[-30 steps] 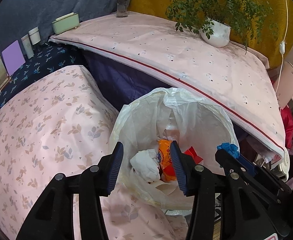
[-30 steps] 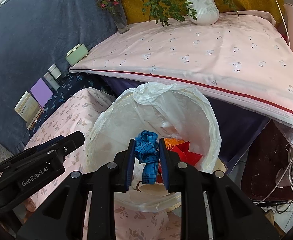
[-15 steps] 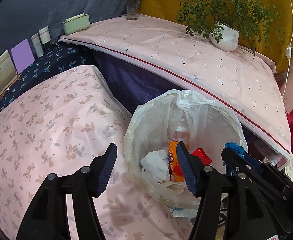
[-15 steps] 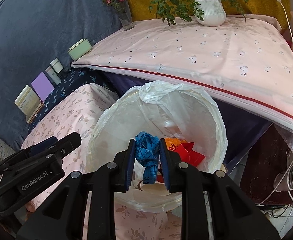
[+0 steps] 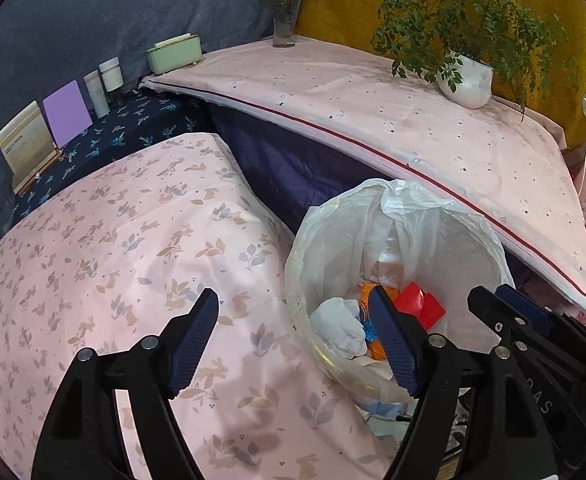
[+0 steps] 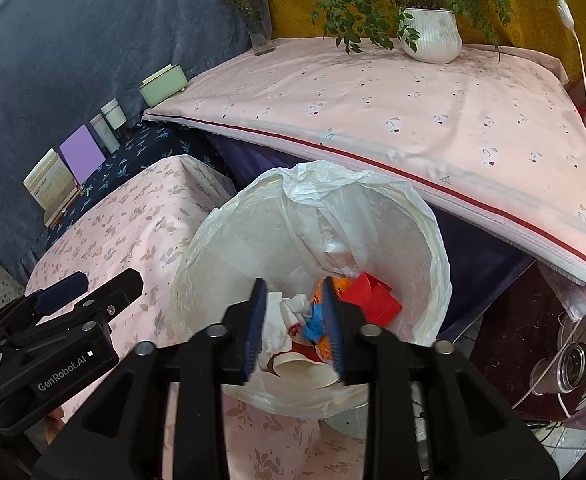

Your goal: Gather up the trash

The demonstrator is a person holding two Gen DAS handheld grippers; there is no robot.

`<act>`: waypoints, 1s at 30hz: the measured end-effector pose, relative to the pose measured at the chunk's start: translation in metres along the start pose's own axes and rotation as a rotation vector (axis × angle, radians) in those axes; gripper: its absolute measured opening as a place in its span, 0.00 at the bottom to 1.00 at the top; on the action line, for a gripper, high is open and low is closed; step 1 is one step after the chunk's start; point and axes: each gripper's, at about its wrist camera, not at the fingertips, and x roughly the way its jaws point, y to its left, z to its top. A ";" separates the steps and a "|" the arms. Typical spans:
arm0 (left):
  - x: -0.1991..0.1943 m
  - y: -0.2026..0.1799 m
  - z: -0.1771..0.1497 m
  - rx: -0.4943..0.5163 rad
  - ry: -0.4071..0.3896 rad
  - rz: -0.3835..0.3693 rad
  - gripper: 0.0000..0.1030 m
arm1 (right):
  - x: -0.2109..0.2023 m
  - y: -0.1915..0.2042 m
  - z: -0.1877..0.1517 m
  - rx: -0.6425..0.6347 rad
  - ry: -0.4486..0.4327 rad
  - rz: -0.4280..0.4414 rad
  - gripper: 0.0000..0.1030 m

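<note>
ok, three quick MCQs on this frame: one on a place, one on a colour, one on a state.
1. Where is the blue scrap?
A. in the bin
B. on the pink cloth
C. between the right gripper's pads

2. What colour is the plant pot?
A. green
B. white
C. purple

3. How does the left gripper stand?
A. shut on a tissue
B. shut, empty
C. open, empty

Key:
1 A: the blue scrap lies among the trash in the bin, below the right gripper, whose jaws have just been opening and hold nothing.
2 B: the plant pot on the far table is white and ribbed.
3 C: the left gripper has its jaws wide apart, just opened further, with nothing between them; the tissue lies in the bin.
</note>
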 end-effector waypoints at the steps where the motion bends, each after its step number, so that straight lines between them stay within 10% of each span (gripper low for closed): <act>1: -0.001 0.000 -0.002 0.004 -0.005 0.008 0.77 | -0.003 0.001 -0.001 -0.010 -0.008 -0.006 0.41; 11: -0.014 0.010 -0.024 -0.008 -0.032 0.069 0.81 | -0.028 0.007 -0.016 -0.062 -0.045 -0.073 0.87; 30: -0.041 0.021 -0.068 0.017 -0.050 0.097 0.81 | -0.063 -0.002 -0.056 -0.054 -0.061 -0.139 0.93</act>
